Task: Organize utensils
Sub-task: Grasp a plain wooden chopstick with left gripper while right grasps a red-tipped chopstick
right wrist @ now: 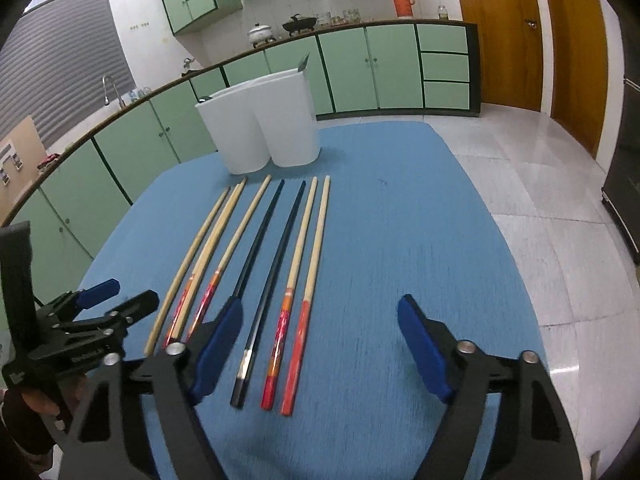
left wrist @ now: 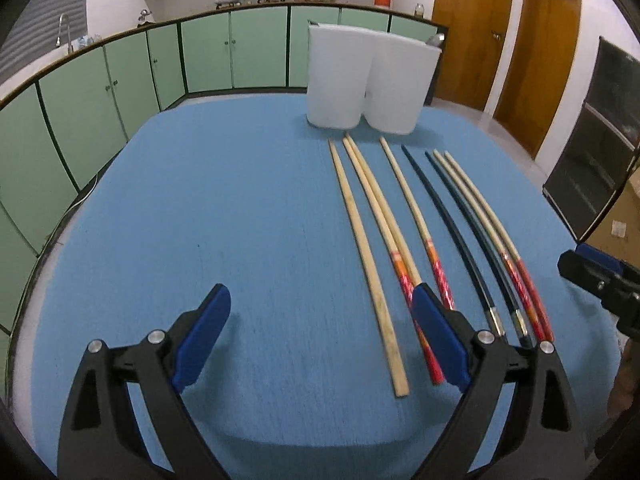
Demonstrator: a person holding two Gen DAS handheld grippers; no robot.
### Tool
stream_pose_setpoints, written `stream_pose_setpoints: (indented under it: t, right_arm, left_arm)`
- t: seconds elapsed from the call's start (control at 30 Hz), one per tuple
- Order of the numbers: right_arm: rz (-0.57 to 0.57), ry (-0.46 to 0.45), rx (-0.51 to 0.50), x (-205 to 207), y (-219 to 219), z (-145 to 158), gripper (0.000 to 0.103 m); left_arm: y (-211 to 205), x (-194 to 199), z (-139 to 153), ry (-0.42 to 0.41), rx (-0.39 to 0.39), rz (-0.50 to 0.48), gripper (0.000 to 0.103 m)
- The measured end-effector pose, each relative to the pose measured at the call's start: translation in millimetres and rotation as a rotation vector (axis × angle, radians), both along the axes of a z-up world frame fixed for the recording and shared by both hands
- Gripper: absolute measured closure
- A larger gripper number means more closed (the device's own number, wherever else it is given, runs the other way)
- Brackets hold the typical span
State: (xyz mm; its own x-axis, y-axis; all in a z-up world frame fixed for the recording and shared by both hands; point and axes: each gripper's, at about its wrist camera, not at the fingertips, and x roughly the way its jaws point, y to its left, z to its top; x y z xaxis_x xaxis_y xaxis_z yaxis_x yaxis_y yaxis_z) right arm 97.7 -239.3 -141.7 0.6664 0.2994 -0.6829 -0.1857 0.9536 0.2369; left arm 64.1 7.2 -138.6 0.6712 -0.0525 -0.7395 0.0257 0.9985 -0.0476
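Several chopsticks lie side by side on the blue table (left wrist: 240, 208): a plain bamboo one (left wrist: 368, 268), red-handled bamboo ones (left wrist: 436, 260), and two black ones (left wrist: 452, 228). They also show in the right wrist view: black ones (right wrist: 264, 264), red-handled ones (right wrist: 304, 300). Two white holders (left wrist: 364, 80) (right wrist: 264, 136) stand upright behind the tips. My left gripper (left wrist: 320, 316) is open and empty, just over the handle ends at the left of the row. My right gripper (right wrist: 320, 320) is open and empty, over the right handle ends.
Green kitchen cabinets (left wrist: 208, 52) run behind the table, with pots and a red thermos on the counter. Wooden doors (left wrist: 504, 40) stand at the right. The table's right edge (right wrist: 516, 256) drops to a tiled floor. My left gripper also shows in the right wrist view (right wrist: 116, 300).
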Motion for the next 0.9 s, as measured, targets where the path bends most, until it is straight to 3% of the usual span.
stream_pose_setpoints:
  t: [0.13, 0.43, 0.67, 0.9]
  right_arm:
    - [0.010, 0.012, 0.004, -2.5, 1.6, 0.5, 0.047]
    - [0.043, 0.036, -0.014, -16.5, 3.8, -1.7, 0.063]
    - [0.063, 0.090, -0.016, -16.2, 8.3, -15.7, 0.075]
    - [0.067, 0.119, -0.053, -6.2, 16.9, -27.0, 0.084]
  left_arm:
    - [-6.7, -0.4, -2.8, 0.022, 0.017, -0.009, 0.024]
    - [-17.9, 0.5, -9.9, 0.071, 0.074, -0.026, 0.041]
    - [-14.8, -2.2, -8.2, 0.062, 0.098, 0.004, 0.075]
    - [-12.2, -3.2, -6.9, 0.062, 0.127, 0.014, 0.087]
